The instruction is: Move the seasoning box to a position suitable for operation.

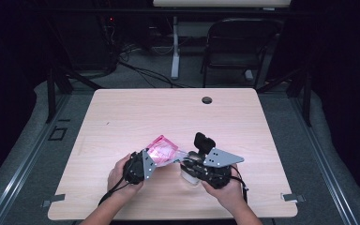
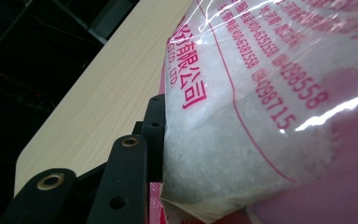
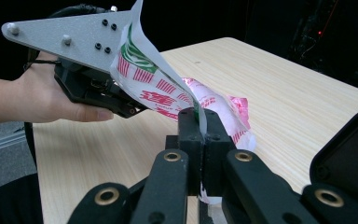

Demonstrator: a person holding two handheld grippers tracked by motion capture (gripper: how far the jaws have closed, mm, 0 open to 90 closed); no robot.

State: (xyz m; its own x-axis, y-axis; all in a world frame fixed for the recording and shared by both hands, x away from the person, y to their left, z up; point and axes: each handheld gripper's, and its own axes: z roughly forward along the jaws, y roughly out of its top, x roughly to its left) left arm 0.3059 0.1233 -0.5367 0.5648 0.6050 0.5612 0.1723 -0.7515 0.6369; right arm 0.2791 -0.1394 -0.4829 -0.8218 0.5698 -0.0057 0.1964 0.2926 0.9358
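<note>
While two grippers clamp it, one bag point(image 1: 163, 151) lies between.

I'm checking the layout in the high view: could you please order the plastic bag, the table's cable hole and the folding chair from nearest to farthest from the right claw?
1. The plastic bag: pinched in the right claw, between both hands.
2. The cable hole: near the table's far edge.
3. The folding chair: on the floor beyond the table.

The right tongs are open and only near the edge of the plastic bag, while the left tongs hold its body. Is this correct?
Not quite. The right tongs are shut on the plastic bag, pinching its edge, as the right gripper view shows. The left tongs do hold its body.
</note>
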